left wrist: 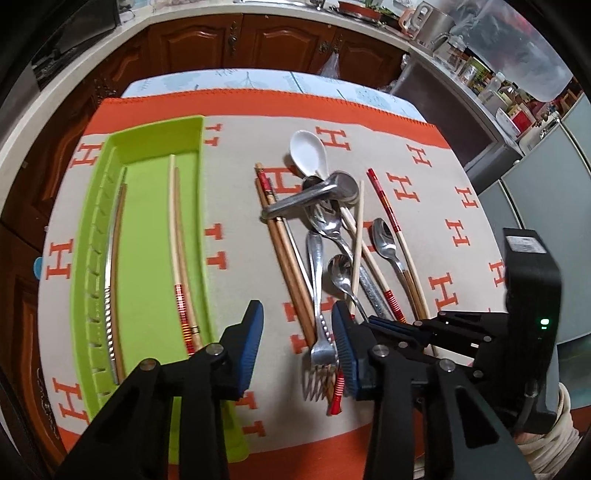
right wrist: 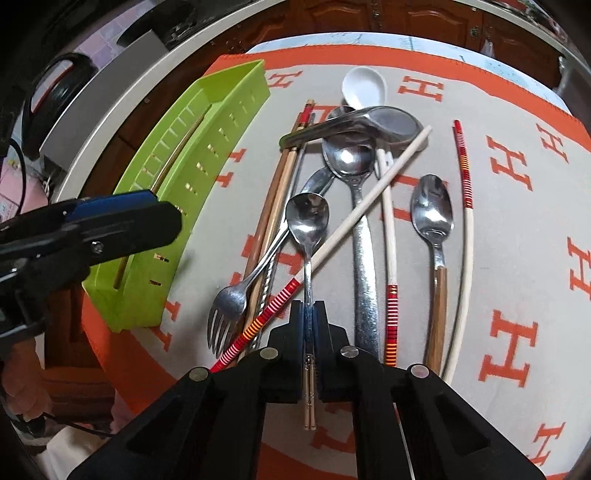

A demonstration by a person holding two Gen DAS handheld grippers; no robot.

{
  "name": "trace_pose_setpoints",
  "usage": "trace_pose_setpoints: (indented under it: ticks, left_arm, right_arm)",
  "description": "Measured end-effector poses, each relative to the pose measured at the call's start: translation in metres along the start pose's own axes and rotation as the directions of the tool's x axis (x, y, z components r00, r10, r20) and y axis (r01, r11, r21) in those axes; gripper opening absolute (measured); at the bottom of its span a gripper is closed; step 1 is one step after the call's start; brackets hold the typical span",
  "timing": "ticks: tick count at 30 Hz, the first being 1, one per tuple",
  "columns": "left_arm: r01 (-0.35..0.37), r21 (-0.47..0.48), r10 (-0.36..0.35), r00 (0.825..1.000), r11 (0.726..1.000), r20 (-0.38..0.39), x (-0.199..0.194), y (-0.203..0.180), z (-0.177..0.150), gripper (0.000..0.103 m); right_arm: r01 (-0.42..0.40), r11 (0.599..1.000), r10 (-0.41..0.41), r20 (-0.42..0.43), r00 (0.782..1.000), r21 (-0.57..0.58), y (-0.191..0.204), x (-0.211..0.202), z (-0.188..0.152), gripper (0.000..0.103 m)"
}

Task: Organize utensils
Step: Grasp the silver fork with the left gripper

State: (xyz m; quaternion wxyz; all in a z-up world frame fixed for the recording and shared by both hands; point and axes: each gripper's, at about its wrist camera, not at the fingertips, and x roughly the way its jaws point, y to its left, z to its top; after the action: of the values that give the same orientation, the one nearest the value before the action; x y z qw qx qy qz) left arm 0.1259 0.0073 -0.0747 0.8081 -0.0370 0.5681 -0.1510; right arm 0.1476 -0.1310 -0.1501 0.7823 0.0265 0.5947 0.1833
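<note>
A green utensil tray [left wrist: 155, 147] lies at the left of the cloth and holds several chopsticks [left wrist: 176, 236]. A pile of utensils lies in the middle: a fork [left wrist: 320, 332], metal spoons, a white ceramic spoon [left wrist: 309, 151] and red-banded chopsticks [left wrist: 386, 210]. My left gripper [left wrist: 297, 350] is open, low over the cloth between tray and pile, beside the fork. My right gripper [right wrist: 308, 314] is shut on the handle of a small metal spoon [right wrist: 307, 218], which lies across a red-banded chopstick [right wrist: 343, 232]. The tray [right wrist: 225, 96] and the fork [right wrist: 227, 306] show in the right wrist view.
The table carries an orange and grey cloth [left wrist: 443, 177] with H marks. Dark wooden cabinets [left wrist: 258, 40] stand behind it, and a counter with jars and a pot [left wrist: 436, 26] stands at the back right. A grey appliance [left wrist: 546, 192] stands at the right.
</note>
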Motion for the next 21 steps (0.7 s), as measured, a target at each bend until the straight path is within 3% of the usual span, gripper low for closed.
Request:
trace_pose_setpoints:
  ticks: [11, 21]
  left_arm:
    - [0.022, -0.060, -0.032, 0.984, 0.998, -0.174, 0.053, -0.007, 0.013, 0.016]
    - [-0.015, -0.015, 0.012, 0.989, 1.000, -0.150, 0.070, -0.029, 0.042, 0.012]
  right_arm:
    - [-0.065, 0.990, 0.055, 0.079, 0.995, 0.122, -0.030, -0.028, 0.000, 0.004]
    - [-0.087, 0.983, 0.068, 0.119, 0.991, 0.161, -0.039, -0.040, -0.001, 0.004]
